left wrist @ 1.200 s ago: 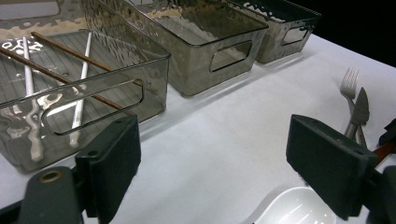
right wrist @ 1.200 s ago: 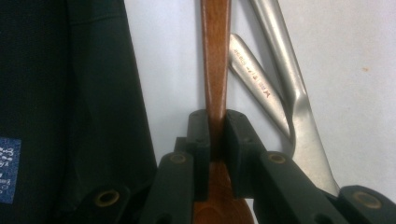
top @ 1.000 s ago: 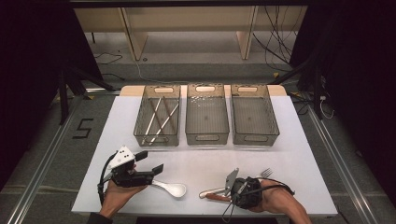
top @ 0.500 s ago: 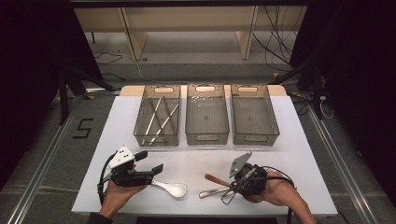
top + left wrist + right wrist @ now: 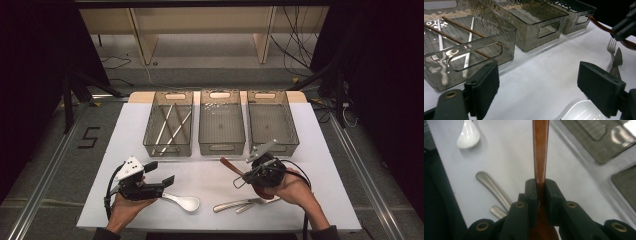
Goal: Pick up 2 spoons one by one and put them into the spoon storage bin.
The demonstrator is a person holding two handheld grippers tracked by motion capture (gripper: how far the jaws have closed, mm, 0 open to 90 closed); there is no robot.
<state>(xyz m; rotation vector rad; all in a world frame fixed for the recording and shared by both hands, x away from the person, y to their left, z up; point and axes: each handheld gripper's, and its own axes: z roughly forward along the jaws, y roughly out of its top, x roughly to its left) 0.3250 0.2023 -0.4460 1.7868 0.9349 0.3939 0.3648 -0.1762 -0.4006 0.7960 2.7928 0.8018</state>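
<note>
My right gripper (image 5: 248,175) (image 5: 540,187) is shut on the handle of a brown wooden spoon (image 5: 228,165) (image 5: 540,145), held above the table just in front of the middle bin; its handle points up and left. That spoon (image 5: 599,24) also shows at the far right of the left gripper view. My left gripper (image 5: 160,173) (image 5: 541,92) rests low at the front left with its jaws open and nothing between them. A white ceramic spoon (image 5: 185,202) (image 5: 584,112) (image 5: 469,135) lies on the table right beside it.
Three clear grey bins stand in a row at the back: the left bin (image 5: 150,137) holds several chopsticks (image 5: 170,125), the middle bin (image 5: 221,146) and the right bin (image 5: 292,127) look bare. A metal fork and another metal utensil (image 5: 240,204) (image 5: 491,186) lie under my right hand.
My right gripper has risen off the table and moved toward the bins with the wooden spoon in it. The left gripper has stayed where it was.
</note>
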